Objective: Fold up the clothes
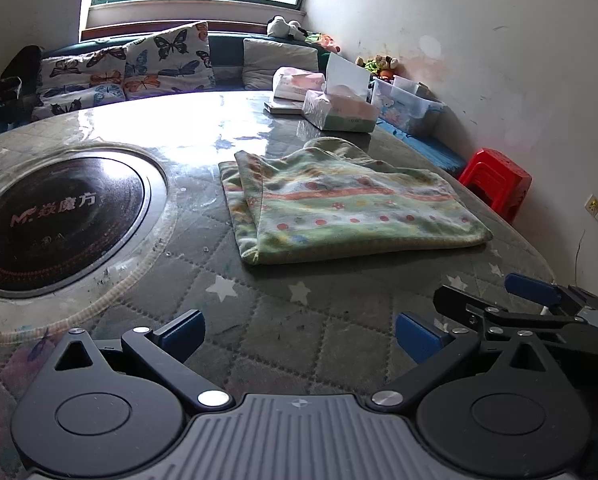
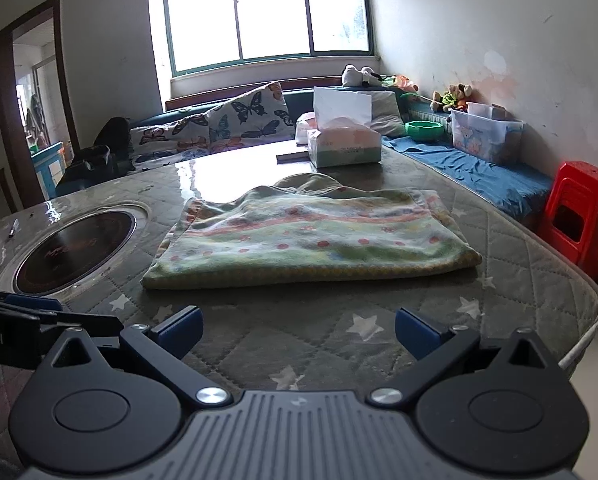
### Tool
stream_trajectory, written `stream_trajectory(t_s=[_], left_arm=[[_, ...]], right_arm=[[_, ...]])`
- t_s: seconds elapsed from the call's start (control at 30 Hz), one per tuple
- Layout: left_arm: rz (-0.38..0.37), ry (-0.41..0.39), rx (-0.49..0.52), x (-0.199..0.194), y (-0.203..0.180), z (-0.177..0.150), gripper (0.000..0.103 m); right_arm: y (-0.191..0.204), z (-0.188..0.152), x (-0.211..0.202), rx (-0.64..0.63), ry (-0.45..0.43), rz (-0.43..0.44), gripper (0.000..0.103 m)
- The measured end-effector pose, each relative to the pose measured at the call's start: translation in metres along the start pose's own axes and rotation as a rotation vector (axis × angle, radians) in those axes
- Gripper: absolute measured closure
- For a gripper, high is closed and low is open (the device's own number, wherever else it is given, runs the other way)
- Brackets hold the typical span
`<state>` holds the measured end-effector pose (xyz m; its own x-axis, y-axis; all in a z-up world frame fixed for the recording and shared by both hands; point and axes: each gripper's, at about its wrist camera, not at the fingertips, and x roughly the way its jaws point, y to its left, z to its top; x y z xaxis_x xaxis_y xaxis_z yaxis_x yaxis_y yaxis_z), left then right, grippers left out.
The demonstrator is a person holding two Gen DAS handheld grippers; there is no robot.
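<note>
A green patterned garment (image 1: 339, 204) lies folded flat on the quilted table cover (image 1: 259, 320), and in the right wrist view the same garment (image 2: 307, 236) sits straight ahead. My left gripper (image 1: 299, 332) is open above the table, a short way in front of the garment's near edge, with nothing between its blue pads. My right gripper (image 2: 299, 330) is also open and empty, likewise short of the near edge. The right gripper's fingers (image 1: 531, 290) show at the lower right of the left wrist view. The left gripper's body (image 2: 19, 320) shows at the left edge of the right wrist view.
A round black induction hob (image 1: 55, 220) is set into the table to the left of the garment. Tissue boxes (image 1: 339, 110) stand at the far side. A red plastic stool (image 2: 579, 216) stands off the table's right edge, and a sofa with butterfly cushions (image 1: 139, 64) runs behind.
</note>
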<state>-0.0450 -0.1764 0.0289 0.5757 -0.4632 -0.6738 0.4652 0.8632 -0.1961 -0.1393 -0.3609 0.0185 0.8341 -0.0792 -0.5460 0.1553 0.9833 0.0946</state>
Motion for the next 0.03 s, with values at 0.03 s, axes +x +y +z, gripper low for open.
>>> stream_trajectory(t_s=[0.03], left_arm=[[0.0,0.002,0.004,0.0003,-0.0006,-0.0003,0.0]], right_arm=[[0.0007,0.0,0.0002,-0.003,0.001,-0.001,0.0]])
